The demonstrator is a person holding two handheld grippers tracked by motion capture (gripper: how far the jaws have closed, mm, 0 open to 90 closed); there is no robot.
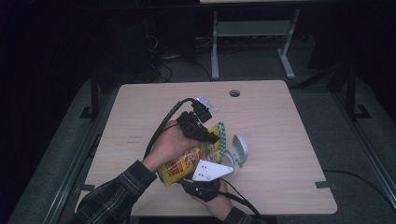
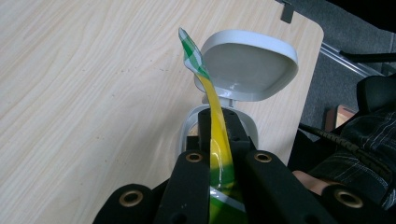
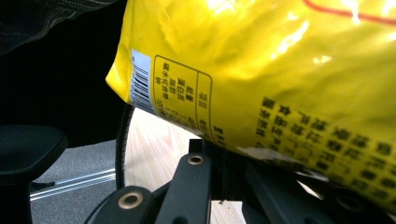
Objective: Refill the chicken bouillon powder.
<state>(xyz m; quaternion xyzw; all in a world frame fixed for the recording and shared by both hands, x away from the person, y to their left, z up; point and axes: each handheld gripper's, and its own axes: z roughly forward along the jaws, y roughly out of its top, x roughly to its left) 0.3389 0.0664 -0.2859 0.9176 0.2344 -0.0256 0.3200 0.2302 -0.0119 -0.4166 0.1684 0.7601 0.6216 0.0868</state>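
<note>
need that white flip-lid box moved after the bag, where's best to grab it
Grip the white box across its low base from the table's right side: its lid stands open and upright, a loose handle, and the yellow bag hangs over its left.

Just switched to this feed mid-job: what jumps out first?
The yellow snack bag, held up over the near middle of the table between both grippers. The left gripper pinches its green-checked top edge. Just beyond stands a small white container, lid flipped open.
</note>
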